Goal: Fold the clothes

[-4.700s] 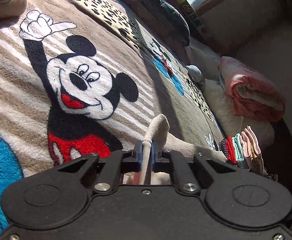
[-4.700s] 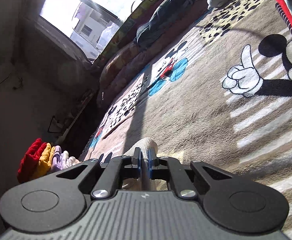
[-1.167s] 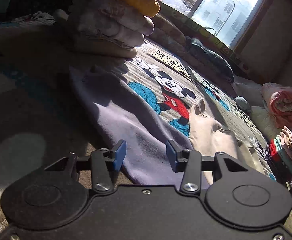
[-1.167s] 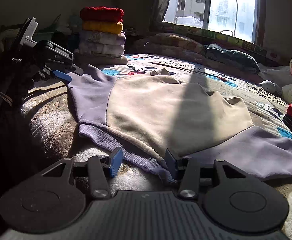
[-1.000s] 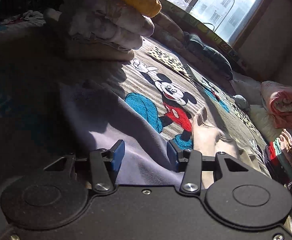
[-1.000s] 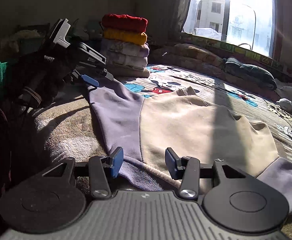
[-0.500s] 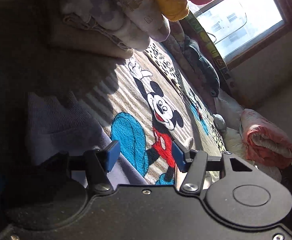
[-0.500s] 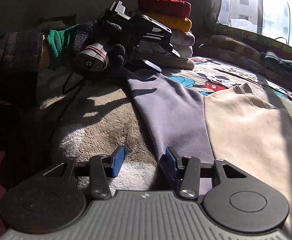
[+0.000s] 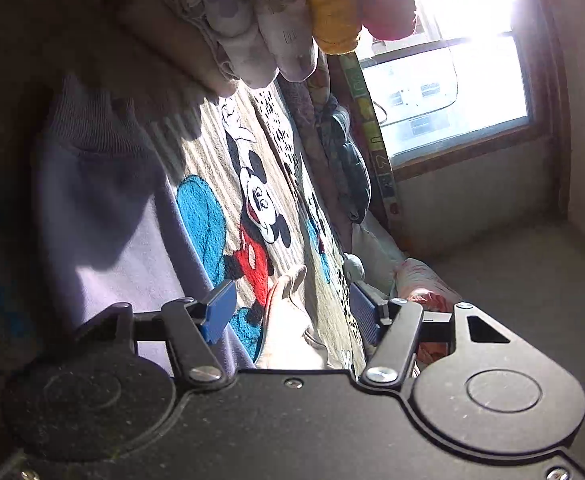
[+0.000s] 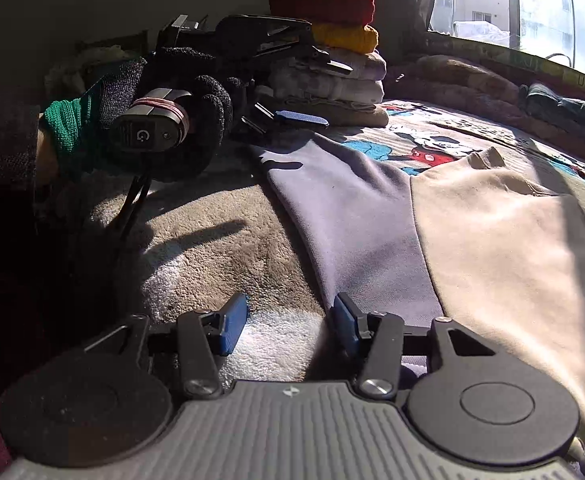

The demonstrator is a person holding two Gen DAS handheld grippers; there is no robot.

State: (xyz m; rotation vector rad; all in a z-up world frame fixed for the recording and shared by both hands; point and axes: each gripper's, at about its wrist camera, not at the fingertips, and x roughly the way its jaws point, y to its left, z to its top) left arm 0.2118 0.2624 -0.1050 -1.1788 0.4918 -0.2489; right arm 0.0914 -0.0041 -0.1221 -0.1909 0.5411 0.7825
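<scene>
Lying flat across the cartoon-print blanket (image 10: pixel 212 248), the cream-and-lavender sweatshirt (image 10: pixel 472 232) fills the frame's right. Both grippers stand apart, empty: the right gripper (image 10: pixel 282 322) at its lavender sleeve (image 10: pixel 348 208) edge, the left gripper (image 10: pixel 292 118) beside the folded stack (image 10: pixel 332 60), seemingly positioned for gripping.

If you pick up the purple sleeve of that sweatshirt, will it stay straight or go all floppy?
Probably floppy: the purple sleeve lies flat and follows the blanket's bumps, so it would likely droop from the right gripper. The fleecy cloth looks easy to grip, not slippery. The cream body attached would likely drag along.
</scene>
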